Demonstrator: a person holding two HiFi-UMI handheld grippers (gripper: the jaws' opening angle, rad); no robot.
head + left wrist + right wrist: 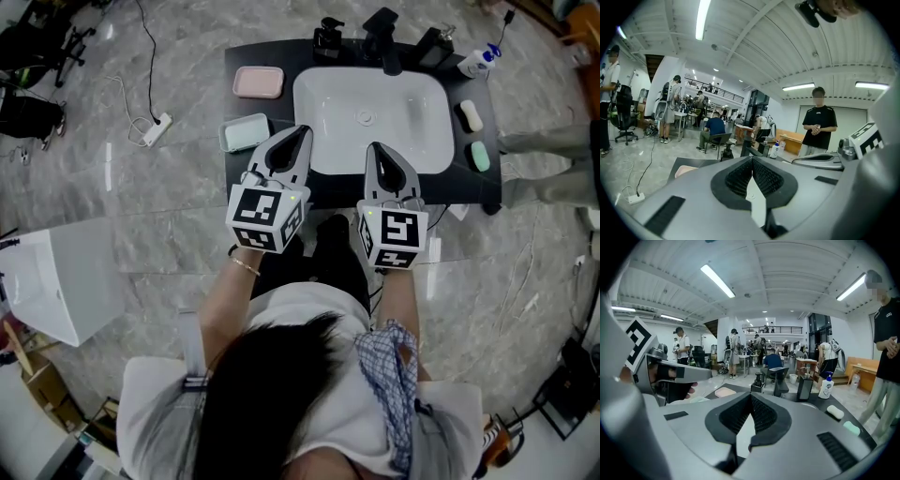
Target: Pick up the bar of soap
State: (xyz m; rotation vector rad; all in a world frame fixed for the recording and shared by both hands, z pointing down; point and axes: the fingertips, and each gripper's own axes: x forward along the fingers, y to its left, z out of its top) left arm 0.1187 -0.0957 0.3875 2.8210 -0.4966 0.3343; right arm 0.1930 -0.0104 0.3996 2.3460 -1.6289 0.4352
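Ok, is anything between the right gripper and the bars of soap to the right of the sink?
Nothing visible. The right gripper, shut and empty, hangs over the near edge of the basin. The white bar of soap and the green bar of soap lie on the counter to its right, uncovered.

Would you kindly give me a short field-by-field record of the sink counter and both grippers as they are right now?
surface: dark counter with a white sink
soap: white bar and green bar, right of the sink, apart from each other
dishes: pink dish and pale green dish, left of the sink
left gripper: shut, empty, over the sink's front left corner
right gripper: shut, empty, over the sink's front edge
soap touched: no, both grippers are clear of both bars
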